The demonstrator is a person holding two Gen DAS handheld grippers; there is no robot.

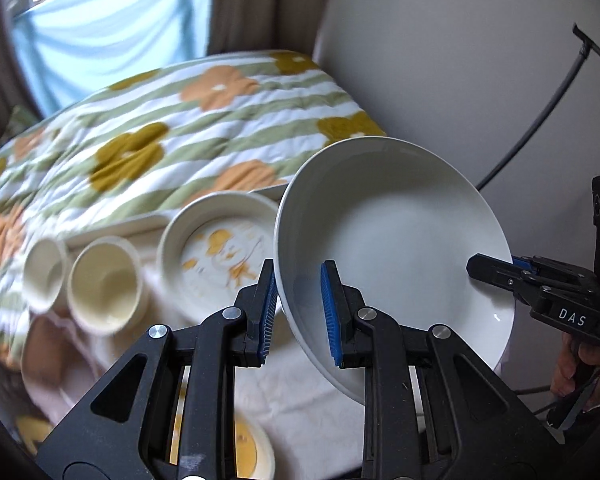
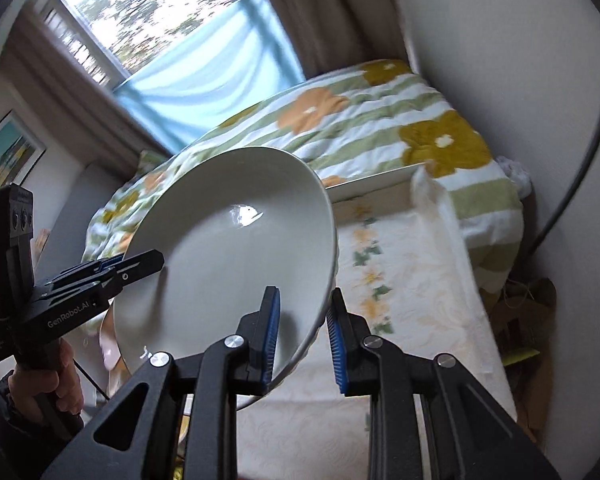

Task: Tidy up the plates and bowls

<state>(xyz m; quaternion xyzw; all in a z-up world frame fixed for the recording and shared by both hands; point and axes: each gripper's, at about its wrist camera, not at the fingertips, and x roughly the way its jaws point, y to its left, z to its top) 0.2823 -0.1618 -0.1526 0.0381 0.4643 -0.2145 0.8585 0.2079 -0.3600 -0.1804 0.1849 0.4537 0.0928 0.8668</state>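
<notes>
While both tongs, left gripper (image 1: 299, 312) and right gripper (image 2: 304, 342), clamp white bowl (image 1: 396, 232) at opposite rims: glazed, slippery, breakable; keep rim holds.

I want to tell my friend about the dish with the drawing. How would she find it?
Start at the flowery quilt on the bed, then look down to the cloth-covered table in front of it. Three dishes sit in a row there: two plain cream cups and a round plate. Only that plate has an orange-yellow picture inside, next to the big white bowl.
</notes>
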